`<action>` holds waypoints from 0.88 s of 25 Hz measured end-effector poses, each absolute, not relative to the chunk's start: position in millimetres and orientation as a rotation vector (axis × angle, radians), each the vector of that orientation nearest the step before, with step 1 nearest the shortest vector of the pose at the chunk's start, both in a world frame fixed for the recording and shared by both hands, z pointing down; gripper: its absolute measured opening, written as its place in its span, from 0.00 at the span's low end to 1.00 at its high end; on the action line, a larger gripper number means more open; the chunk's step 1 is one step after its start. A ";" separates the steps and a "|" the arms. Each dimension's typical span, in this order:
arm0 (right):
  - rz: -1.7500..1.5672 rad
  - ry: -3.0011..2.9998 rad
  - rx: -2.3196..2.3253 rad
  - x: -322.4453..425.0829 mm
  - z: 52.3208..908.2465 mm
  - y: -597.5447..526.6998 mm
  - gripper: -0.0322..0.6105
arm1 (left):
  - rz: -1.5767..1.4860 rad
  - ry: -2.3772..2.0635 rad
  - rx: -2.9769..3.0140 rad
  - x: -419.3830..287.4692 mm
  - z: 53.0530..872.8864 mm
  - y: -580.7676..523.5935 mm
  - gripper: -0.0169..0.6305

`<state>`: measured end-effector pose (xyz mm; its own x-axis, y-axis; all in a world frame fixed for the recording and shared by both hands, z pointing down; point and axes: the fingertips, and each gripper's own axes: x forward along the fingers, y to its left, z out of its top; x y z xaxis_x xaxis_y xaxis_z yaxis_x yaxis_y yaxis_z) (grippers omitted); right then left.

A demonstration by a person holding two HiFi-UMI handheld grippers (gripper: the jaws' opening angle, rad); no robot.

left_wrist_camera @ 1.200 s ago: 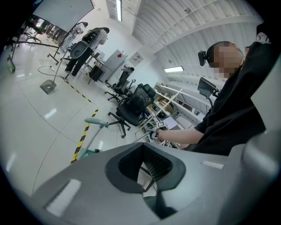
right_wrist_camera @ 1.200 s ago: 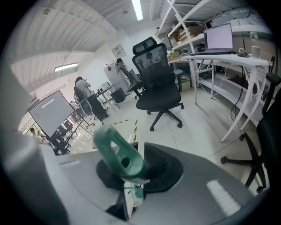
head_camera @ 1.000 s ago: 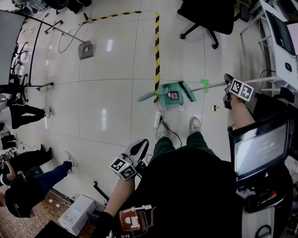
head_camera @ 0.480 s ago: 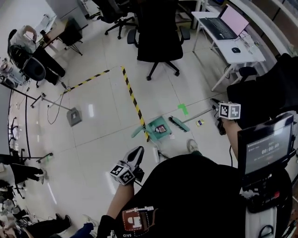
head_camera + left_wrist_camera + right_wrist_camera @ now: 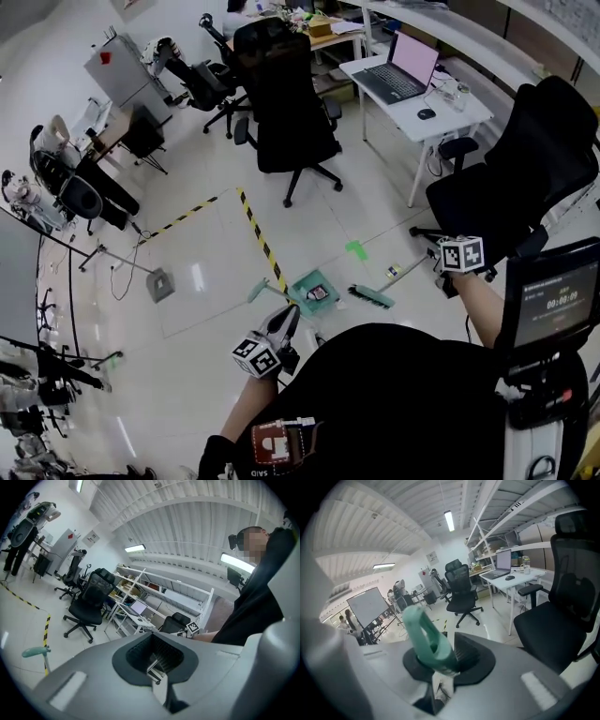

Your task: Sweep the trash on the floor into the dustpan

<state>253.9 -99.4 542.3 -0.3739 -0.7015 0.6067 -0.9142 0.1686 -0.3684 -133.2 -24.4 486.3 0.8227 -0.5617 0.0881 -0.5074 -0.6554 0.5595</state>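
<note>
The green dustpan (image 5: 311, 291) lies on the white floor by the striped tape, a small dark piece of trash (image 5: 321, 293) inside it. To its right the green broom head (image 5: 372, 297) rests on the floor, apart from the pan. Its pale handle runs up to my right gripper (image 5: 442, 269). In the right gripper view that gripper (image 5: 440, 667) is shut on the broom's green handle end (image 5: 425, 637). My left gripper (image 5: 284, 325) hangs above the floor near the pan, jaws together and holding nothing. The left gripper view shows the pan's handle (image 5: 36, 652).
A small yellowish scrap (image 5: 393, 273) and a green tape mark (image 5: 356, 249) lie near the broom. Yellow-black tape (image 5: 258, 234) crosses the floor. Black office chairs (image 5: 281, 103), a large chair (image 5: 525, 159), a desk with a laptop (image 5: 412, 80) and a stand base (image 5: 159, 283) surround the spot.
The head view has tipped up, taking in much more of the room. The broom head now lies farther right of the dustpan. Both grippers keep their places beside the body.
</note>
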 end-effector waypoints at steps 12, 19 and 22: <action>0.999 -2.377 1.176 311.9 530.5 29.8 0.12 | -0.156 -0.958 2.300 7.0 463.9 136.2 0.02; 1.009 -2.416 0.992 286.6 540.9 71.4 0.12 | -0.191 -1.167 2.208 -20.9 451.7 195.7 0.02; 1.003 -2.422 0.957 265.3 543.8 81.6 0.12 | -0.193 -1.205 2.184 -40.4 449.5 213.4 0.02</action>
<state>265.3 81.6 543.8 -0.7109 -0.4539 0.5372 -0.7008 0.5213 -0.4870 -40.4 213.4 449.5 0.5709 -0.8040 0.1662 -0.7117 -0.3837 0.5884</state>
